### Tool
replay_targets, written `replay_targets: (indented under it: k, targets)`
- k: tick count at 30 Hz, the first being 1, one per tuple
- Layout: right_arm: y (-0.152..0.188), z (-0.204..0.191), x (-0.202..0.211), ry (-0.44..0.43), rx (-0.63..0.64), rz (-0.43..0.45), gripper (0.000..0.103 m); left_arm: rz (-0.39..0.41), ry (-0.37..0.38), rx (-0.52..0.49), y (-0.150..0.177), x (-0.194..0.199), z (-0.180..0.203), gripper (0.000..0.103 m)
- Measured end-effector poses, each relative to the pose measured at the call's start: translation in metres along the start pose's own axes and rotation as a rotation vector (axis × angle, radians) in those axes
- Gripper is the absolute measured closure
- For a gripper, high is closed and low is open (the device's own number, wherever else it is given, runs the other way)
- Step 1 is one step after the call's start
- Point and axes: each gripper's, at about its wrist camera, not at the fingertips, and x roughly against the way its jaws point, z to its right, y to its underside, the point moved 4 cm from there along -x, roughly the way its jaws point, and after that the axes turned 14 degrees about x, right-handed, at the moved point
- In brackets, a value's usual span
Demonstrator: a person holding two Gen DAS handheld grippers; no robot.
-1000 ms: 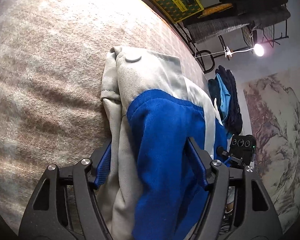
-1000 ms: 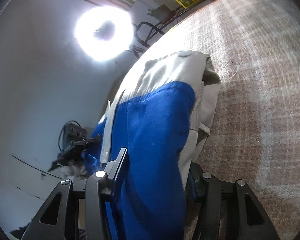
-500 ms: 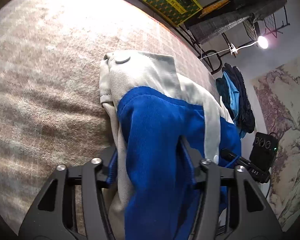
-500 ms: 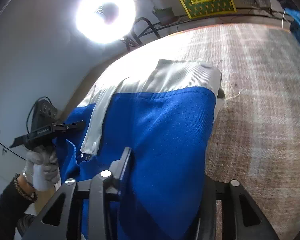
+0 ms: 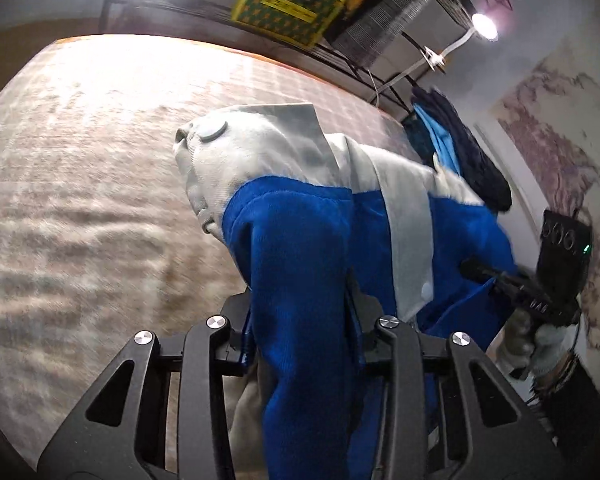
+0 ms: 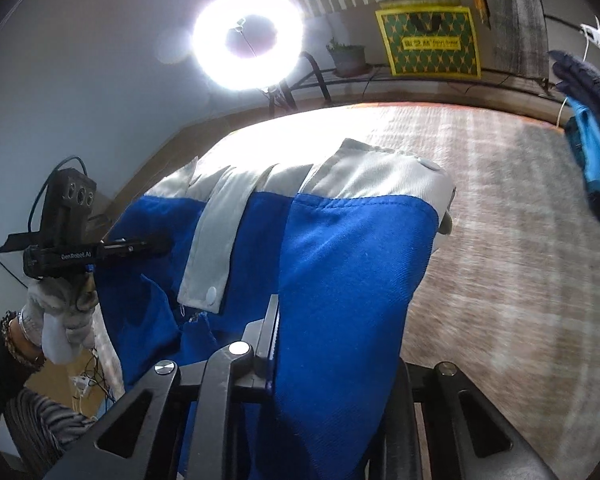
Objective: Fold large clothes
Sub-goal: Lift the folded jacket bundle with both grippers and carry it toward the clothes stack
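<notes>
A large blue and pale grey jacket [image 5: 300,240] with grey snap buttons lies bunched on a beige checked blanket [image 5: 80,200]. In the left wrist view my left gripper [image 5: 300,304] has a thick fold of blue cloth between its fingers, and its jaws are closing on that fold. My right gripper [image 6: 336,332] grips the jacket [image 6: 352,248] at another spot, jaws also closing, with its right finger hidden behind the cloth. Each gripper appears in the other's view: the right gripper [image 5: 500,276] at the jacket's right side, the left gripper [image 6: 140,246] at its left, held by a gloved hand [image 6: 60,320].
A pile of dark blue and light blue clothes [image 6: 592,152] sits at the blanket's far right edge. Behind the bed stand a lit ring light [image 6: 248,40], a green and yellow bag [image 6: 428,40], a potted plant [image 6: 346,56] and a rack with folded cloth [image 5: 400,28].
Both pairs of jaws have narrowed onto the blue cloth. Both hands have risen and rolled, lifting the jacket's near part, so the room behind the bed now shows.
</notes>
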Motion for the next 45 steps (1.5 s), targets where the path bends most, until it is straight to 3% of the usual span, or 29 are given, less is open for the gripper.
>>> replay_targets:
  k: [3,10,21,29,40,45]
  targets:
    - [0.005,0.001,0.016,0.035,0.018,-0.008,0.083,-0.013,-0.012,-0.041,0.012,-0.004,0.023,0.070]
    - [0.023,0.005,0.061,0.115,0.034,0.000,0.083,-0.031,0.052,-0.091,0.028,-0.008,0.083,0.072]
    - [0.048,0.055,0.166,0.236,-0.007,0.062,0.084,-0.053,0.175,-0.165,0.031,-0.043,0.195,0.072]
    - [0.049,0.116,0.224,0.343,-0.018,0.076,0.084,-0.059,0.263,-0.222,0.004,-0.084,0.282,0.072]
    - [-0.008,0.204,0.291,0.502,0.013,0.143,0.085,0.017,0.343,-0.290,-0.066,-0.129,0.403,0.072]
    - [-0.033,0.240,0.304,0.547,0.027,0.175,0.085,0.068,0.361,-0.315,-0.104,-0.145,0.441,0.072]
